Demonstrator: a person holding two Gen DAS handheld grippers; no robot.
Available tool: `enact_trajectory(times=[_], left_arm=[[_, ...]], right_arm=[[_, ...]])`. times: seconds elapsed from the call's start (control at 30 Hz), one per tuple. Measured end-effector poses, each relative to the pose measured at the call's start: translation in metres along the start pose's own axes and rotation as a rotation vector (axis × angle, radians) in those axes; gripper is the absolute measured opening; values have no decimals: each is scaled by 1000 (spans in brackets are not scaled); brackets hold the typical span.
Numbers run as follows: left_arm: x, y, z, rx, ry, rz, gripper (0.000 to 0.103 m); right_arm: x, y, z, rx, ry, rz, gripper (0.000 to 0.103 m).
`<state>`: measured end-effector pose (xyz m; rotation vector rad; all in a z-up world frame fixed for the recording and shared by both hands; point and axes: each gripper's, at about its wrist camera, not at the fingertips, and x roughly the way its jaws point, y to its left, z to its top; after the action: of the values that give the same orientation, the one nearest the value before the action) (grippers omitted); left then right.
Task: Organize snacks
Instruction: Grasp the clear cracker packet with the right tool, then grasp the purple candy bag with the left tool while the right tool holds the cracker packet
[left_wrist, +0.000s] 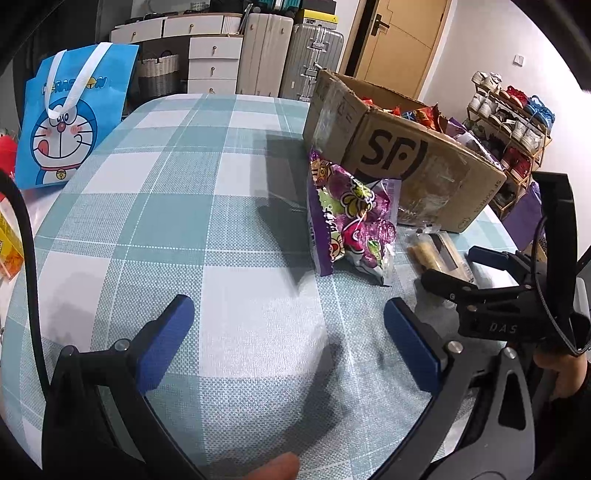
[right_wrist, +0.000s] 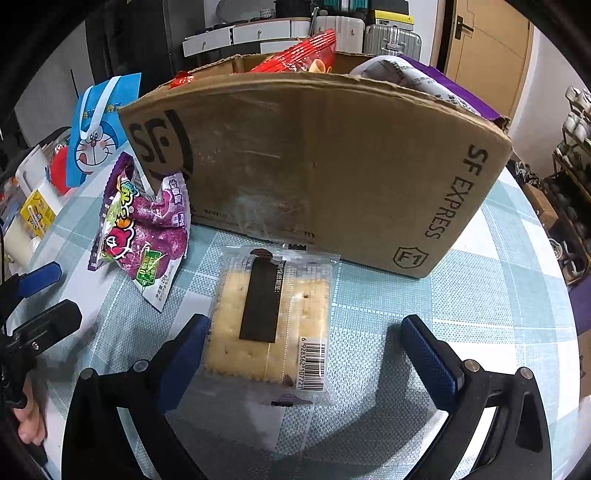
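A brown SF Express cardboard box (right_wrist: 332, 166) holding several snack packs stands on the checked tablecloth; it also shows in the left wrist view (left_wrist: 399, 155). A purple snack bag (right_wrist: 140, 229) leans at the box's left corner, also seen in the left wrist view (left_wrist: 351, 218). A clear cracker packet (right_wrist: 273, 317) lies flat in front of the box, between my right gripper's open fingers. My right gripper (right_wrist: 306, 350) is open around it, the left pad close to its edge. My left gripper (left_wrist: 288, 332) is open and empty over bare cloth, short of the purple bag.
A blue Doraemon bag (left_wrist: 70, 118) stands at the table's far left. A yellow pack (right_wrist: 37, 214) and white items sit at the left edge. A shoe rack (left_wrist: 509, 122) stands right of the table. Drawers and suitcases (left_wrist: 288, 55) line the back wall.
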<state>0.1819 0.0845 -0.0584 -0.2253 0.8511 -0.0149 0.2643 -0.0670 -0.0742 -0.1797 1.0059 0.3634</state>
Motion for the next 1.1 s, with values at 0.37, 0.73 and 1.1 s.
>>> enact_trajectory(times=[0.37, 0.73, 1.1], left_arm=[[4, 3, 0, -16, 13, -10, 102], [11, -6, 6, -18, 20, 1, 102], [46, -43, 35, 9, 59, 35, 102]], right_arm=[[-19, -14, -14, 58, -50, -12, 58], [-26, -25, -18, 108, -66, 53, 58], [-28, -29, -20, 142, -77, 96, 58]])
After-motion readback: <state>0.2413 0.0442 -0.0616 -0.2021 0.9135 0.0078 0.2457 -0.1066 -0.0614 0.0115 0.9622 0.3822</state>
